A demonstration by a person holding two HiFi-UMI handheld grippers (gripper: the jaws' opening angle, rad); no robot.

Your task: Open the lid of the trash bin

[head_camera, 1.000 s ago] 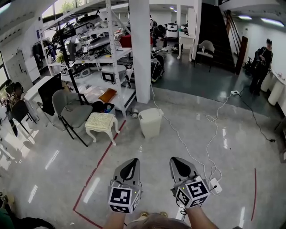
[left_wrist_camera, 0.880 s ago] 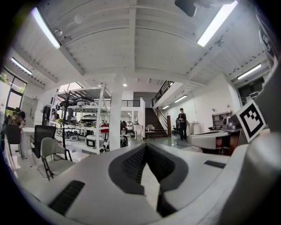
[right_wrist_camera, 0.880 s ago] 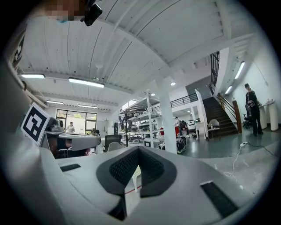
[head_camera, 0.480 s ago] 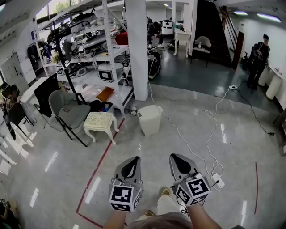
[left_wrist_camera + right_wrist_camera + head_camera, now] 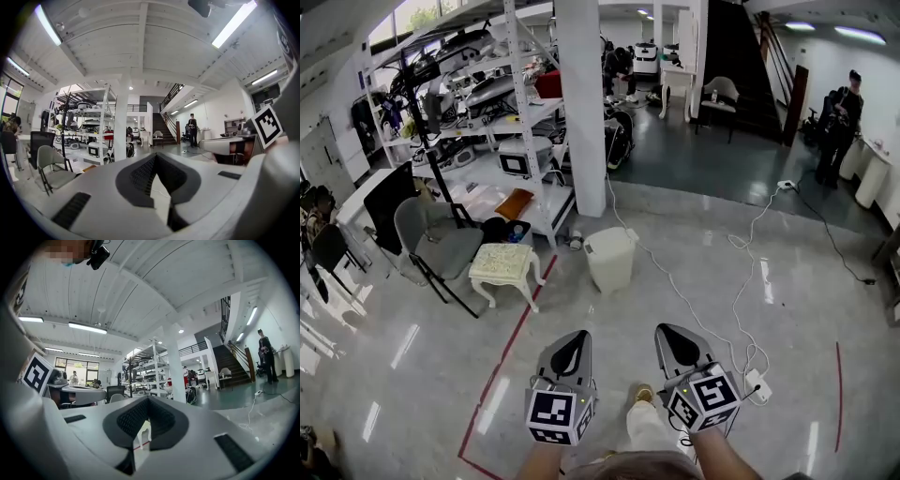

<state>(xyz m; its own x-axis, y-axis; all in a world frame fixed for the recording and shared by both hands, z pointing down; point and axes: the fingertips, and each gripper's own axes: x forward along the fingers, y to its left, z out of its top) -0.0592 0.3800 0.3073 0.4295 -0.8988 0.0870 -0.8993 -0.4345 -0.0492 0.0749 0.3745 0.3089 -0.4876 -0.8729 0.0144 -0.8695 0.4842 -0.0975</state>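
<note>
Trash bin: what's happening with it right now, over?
Left gripper, right gripper: jaws shut, empty, well short. Trash bin ahead by pillar, lid down. White cable on floor to its right.

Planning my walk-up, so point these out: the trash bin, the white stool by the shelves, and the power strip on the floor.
trash bin (image 5: 609,267): head view, on its front wall.
white stool (image 5: 501,262): head view, on its cushioned top.
power strip (image 5: 757,385): head view, on its white body.
</note>
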